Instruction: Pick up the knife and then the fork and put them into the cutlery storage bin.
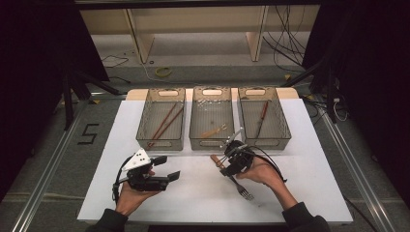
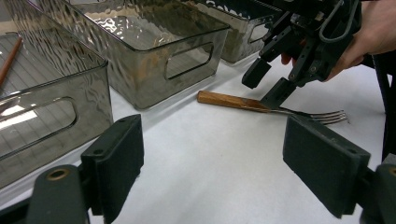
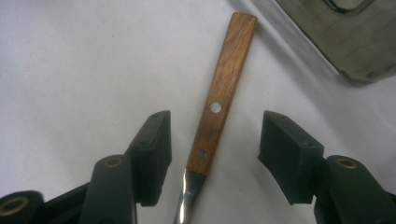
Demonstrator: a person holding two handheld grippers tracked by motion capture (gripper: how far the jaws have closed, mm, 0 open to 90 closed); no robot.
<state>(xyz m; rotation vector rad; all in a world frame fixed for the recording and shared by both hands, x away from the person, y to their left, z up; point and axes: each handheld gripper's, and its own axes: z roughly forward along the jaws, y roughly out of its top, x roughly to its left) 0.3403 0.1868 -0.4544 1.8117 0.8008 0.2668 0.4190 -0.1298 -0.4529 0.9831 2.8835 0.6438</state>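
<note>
Two jaws, one fork handle

Three bins stand beyond my right gripper; my left gripper hangs open, idle. Right jaws are apart, straddling the fork lying flat on the table, pads not touching yet. I'd keep the wooden handle centred between them, close squarely near the rivets, then lift level.

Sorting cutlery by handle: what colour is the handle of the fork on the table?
Reddish-brown wood with two small metal rivets on the fork handle; clearest in the right gripper view.
</note>
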